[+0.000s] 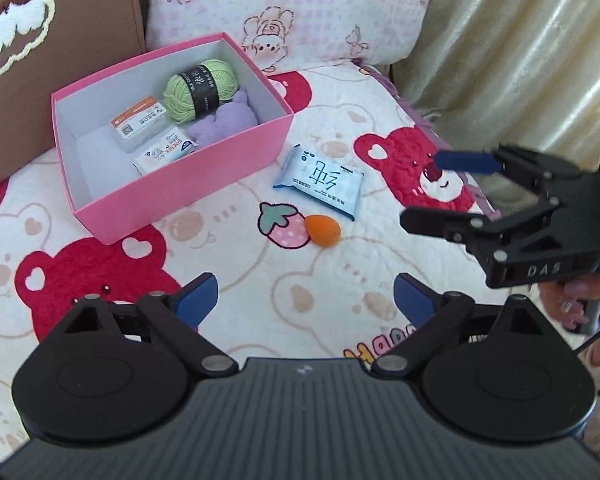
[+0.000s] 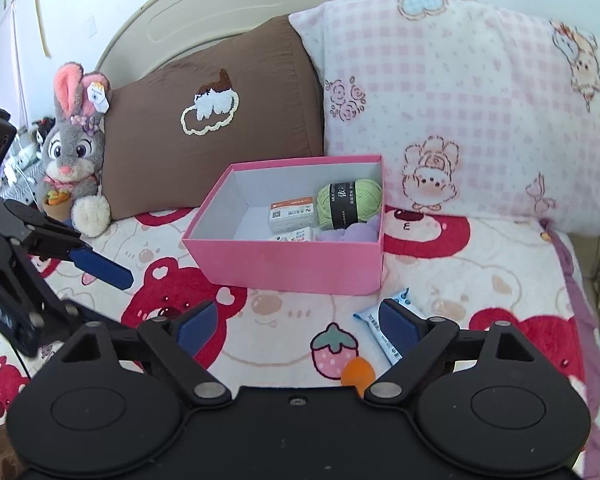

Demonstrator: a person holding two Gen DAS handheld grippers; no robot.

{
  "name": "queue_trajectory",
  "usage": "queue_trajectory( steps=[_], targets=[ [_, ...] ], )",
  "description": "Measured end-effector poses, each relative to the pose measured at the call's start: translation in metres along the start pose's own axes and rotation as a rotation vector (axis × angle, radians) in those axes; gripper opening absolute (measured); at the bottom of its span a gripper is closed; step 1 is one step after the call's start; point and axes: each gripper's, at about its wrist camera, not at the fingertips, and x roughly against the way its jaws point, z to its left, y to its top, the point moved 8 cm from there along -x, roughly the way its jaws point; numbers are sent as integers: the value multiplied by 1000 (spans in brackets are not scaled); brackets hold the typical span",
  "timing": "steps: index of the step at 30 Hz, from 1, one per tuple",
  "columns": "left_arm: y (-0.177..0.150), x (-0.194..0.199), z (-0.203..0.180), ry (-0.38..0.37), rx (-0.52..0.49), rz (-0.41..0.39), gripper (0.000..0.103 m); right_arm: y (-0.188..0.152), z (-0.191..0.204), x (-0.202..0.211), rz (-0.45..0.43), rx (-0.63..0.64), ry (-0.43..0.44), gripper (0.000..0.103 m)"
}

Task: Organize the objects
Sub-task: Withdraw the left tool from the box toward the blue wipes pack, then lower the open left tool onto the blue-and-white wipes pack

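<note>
A pink box [image 1: 188, 184] [image 2: 292, 264] sits on the bear-print blanket and holds a green yarn ball [image 1: 200, 90] [image 2: 348, 204], a purple plush piece [image 1: 224, 124], a clear case with an orange label [image 1: 140, 122] [image 2: 292, 210] and a small white pack [image 1: 166, 152]. A blue wipes packet [image 1: 320, 182] [image 2: 380, 326] and an orange sponge egg [image 1: 322, 230] [image 2: 356, 372] lie on the blanket right of the box. My left gripper [image 1: 306, 300] is open and empty, short of the egg. My right gripper [image 2: 296, 320] is open and empty, just above the egg and packet; it also shows in the left wrist view [image 1: 420, 188].
A brown pillow [image 2: 208, 120] and a pink checked pillow [image 2: 460, 112] lean behind the box. A grey rabbit plush [image 2: 74, 152] sits at the far left by the headboard. A cream curtain [image 1: 520, 60] hangs at the bed's right edge.
</note>
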Motion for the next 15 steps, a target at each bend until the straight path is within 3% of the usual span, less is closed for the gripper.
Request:
queue_trajectory(
  steps=[7, 11, 15],
  targets=[
    [4, -36, -3, 26, -26, -21, 97, -36, -58, -23, -6, -244, 41, 91],
    [14, -60, -4, 43, -35, -66, 97, -48, -100, -33, -28, -391, -41, 90],
    [28, -89, -2, 36, -30, -96, 97, -61, -117, -42, -27, -446, -45, 90]
  ],
)
